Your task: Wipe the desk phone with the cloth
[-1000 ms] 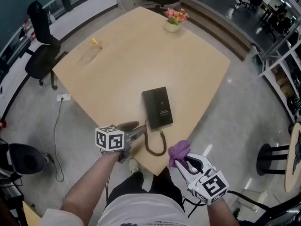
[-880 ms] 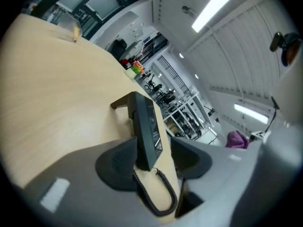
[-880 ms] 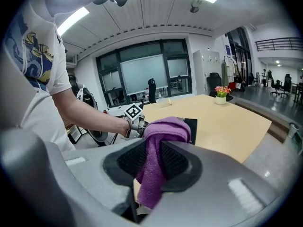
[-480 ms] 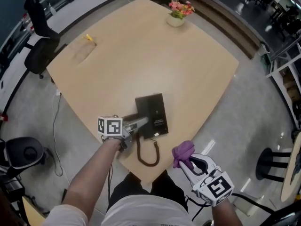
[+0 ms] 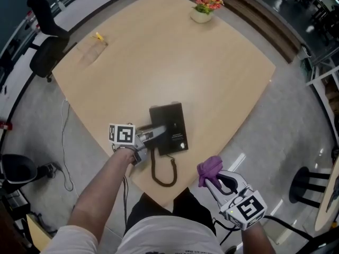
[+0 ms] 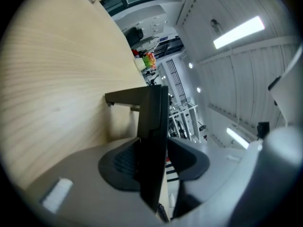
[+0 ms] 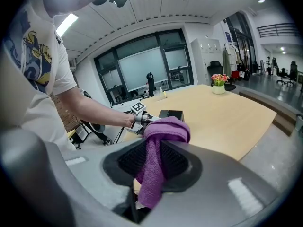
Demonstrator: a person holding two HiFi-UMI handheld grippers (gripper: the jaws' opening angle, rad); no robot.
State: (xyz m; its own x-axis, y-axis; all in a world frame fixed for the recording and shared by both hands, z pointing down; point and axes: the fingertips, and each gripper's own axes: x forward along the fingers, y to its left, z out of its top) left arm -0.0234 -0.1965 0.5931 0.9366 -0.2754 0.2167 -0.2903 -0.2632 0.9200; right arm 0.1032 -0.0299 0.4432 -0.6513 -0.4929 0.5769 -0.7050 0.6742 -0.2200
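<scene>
The black desk phone (image 5: 170, 127) lies near the table's front corner, and its coiled cord (image 5: 161, 174) loops toward the edge. My left gripper (image 5: 155, 133) is at the phone's left edge. In the left gripper view the phone (image 6: 152, 126) stands edge-on between the pads, which have just been closing and now press on it, my left gripper (image 6: 154, 162) shut. My right gripper (image 5: 210, 178) hovers off the table's front corner, shut on a bunched purple cloth (image 5: 210, 167). The cloth (image 7: 161, 136) hangs between the jaws of the right gripper (image 7: 156, 167).
The wooden table (image 5: 159, 52) spreads away from me. A pot of flowers (image 5: 204, 7) stands at its far corner and a small yellow thing (image 5: 98, 36) at the far left. A black office chair (image 5: 45, 41) stands left of the table. Grey floor surrounds it.
My left gripper has gone from the table's near edge up to the phone's left edge and closed on it. The right gripper with the cloth has shifted slightly.
</scene>
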